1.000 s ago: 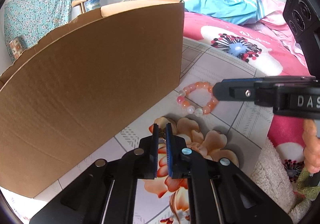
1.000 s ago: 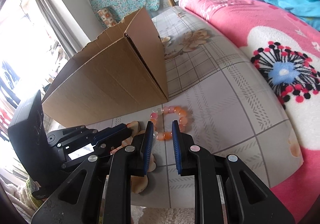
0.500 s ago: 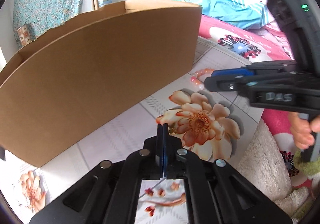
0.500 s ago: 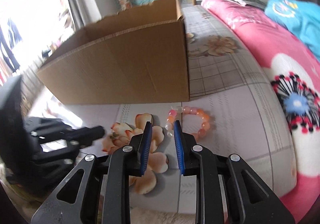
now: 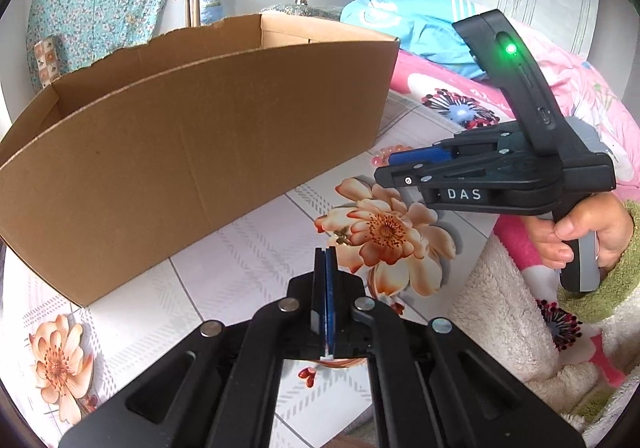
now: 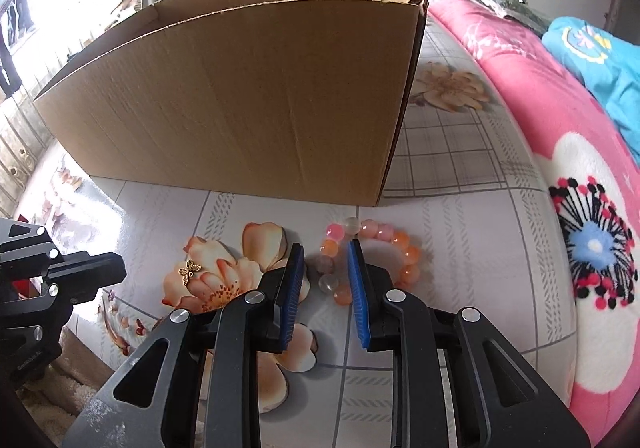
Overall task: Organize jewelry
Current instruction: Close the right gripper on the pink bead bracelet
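Hovering with blue pads parted, the right tool (image 6: pixel 324 272) straddles the bead bracelet (image 6: pixel 370 260); the left tool (image 5: pixel 325 268) is closed, empty, beside the butterfly charm (image 6: pixel 189 271).

Gripper states, both wrists.
Left gripper (image 5: pixel 325 260): blue pads pressed flat together, nothing seen between them. Right gripper (image 6: pixel 325 268): pads held parted with a clear gap, fingers levelled forward; handle gripped from below by the right hand (image 5: pixel 580 232).
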`<move>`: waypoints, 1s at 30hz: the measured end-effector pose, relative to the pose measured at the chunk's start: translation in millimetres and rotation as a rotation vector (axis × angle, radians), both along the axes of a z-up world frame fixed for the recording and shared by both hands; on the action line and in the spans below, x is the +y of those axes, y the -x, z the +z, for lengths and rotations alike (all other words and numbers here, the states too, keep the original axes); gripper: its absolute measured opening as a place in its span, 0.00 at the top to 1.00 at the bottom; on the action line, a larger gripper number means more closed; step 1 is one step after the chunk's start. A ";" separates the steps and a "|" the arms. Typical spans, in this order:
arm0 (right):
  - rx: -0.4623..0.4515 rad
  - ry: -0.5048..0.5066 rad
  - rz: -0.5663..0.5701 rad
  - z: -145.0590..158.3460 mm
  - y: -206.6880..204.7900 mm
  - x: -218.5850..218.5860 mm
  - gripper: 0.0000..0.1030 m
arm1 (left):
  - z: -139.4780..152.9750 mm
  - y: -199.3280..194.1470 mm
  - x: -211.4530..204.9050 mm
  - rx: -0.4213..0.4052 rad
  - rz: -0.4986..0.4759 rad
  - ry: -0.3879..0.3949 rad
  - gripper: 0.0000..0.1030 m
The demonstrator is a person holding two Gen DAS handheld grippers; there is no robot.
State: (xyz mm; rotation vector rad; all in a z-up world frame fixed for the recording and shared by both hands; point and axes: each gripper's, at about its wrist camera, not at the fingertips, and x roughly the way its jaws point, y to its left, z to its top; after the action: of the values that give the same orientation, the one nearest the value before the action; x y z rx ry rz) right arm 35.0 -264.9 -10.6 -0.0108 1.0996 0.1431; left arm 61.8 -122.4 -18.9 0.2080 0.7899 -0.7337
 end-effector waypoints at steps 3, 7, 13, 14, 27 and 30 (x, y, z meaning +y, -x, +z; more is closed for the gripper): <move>0.010 0.002 -0.014 -0.7 -1.4 -0.1 0.93 | 0.9 -2.0 -2.6 -0.038 0.008 -0.015 1.00; 0.026 -0.041 -0.040 0.9 5.3 -1.6 0.93 | -1.2 -5.4 -14.5 -0.100 -0.040 -0.079 1.00; 0.022 -0.110 -0.076 0.5 11.9 -13.3 0.93 | -16.7 -7.7 -31.8 -0.121 -0.111 -0.199 1.00; 0.020 -0.117 -0.080 0.5 12.1 -15.0 0.93 | -16.5 -8.7 -33.6 -0.111 -0.118 -0.194 1.00; 0.003 -0.232 -0.108 -5.5 15.5 -43.6 0.93 | -17.7 -12.3 -55.9 -0.049 -0.145 -0.160 1.00; 0.000 -0.243 -0.109 -4.6 15.4 -53.8 0.93 | -17.2 -14.2 -54.7 -0.027 -0.143 -0.157 0.99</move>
State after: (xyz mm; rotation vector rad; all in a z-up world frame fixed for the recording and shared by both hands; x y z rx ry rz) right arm 19.5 -318.7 -15.1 0.2664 1.0744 0.1786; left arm 76.0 -177.2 -36.1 0.4184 0.8131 -0.8024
